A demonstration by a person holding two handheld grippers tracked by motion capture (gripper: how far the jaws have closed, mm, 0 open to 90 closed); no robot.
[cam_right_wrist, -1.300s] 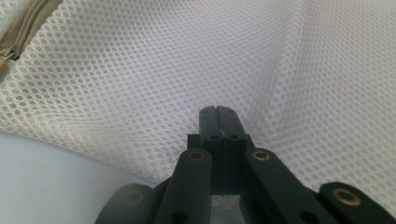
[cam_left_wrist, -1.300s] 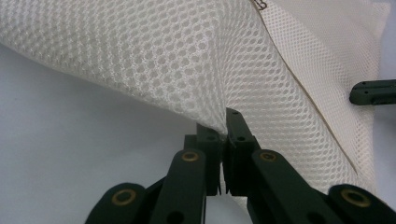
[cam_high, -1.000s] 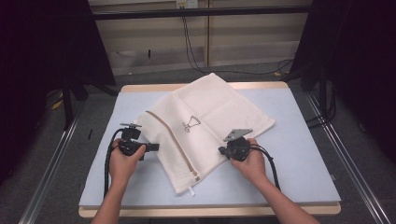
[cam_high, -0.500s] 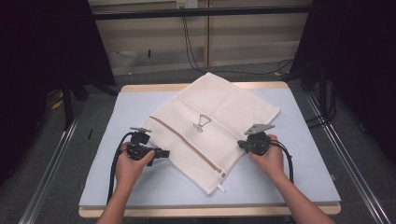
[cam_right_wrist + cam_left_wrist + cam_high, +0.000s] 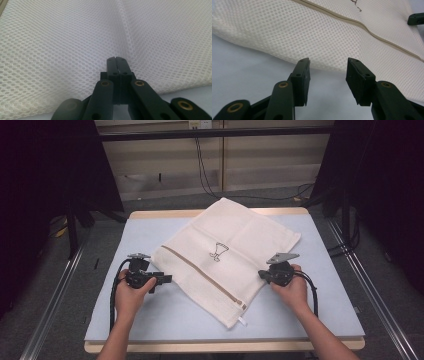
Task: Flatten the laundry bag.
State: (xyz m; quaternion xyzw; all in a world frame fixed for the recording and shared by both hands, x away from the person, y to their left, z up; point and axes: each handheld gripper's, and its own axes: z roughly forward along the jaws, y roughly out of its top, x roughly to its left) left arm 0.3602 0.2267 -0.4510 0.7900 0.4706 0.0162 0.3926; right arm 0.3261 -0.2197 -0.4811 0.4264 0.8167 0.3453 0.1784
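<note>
We count one cream mesh zip bag (image 5: 227, 257), lying flat and skewed on the one pale blue bench top (image 5: 150, 232), spanning from the far edge toward the near edge, its near corner close to the near edge at centre. One tan zipper line (image 5: 202, 275) runs across it, one small dark printed logo (image 5: 218, 251) sits near its middle, one white pull tab (image 5: 242, 321) at the near corner. Two black two-jaw grippers, one per hand.

Left gripper (image 5: 162, 279) sits just beside the bag's left edge; in the left gripper view its jaws stand spread with bare bench between them, mesh just beyond the tips (image 5: 328, 75), nothing pinched. They have just been opening.

Right gripper (image 5: 262, 274) is at the bag's right edge; in the right gripper view its jaws are pressed together (image 5: 117, 61) with mesh bunched into a fold at the tips, so it pinches the bag.

Versus the earlier frames: the bag has shifted right and spread flatter, and the left gripper has let go of the edge.
</note>
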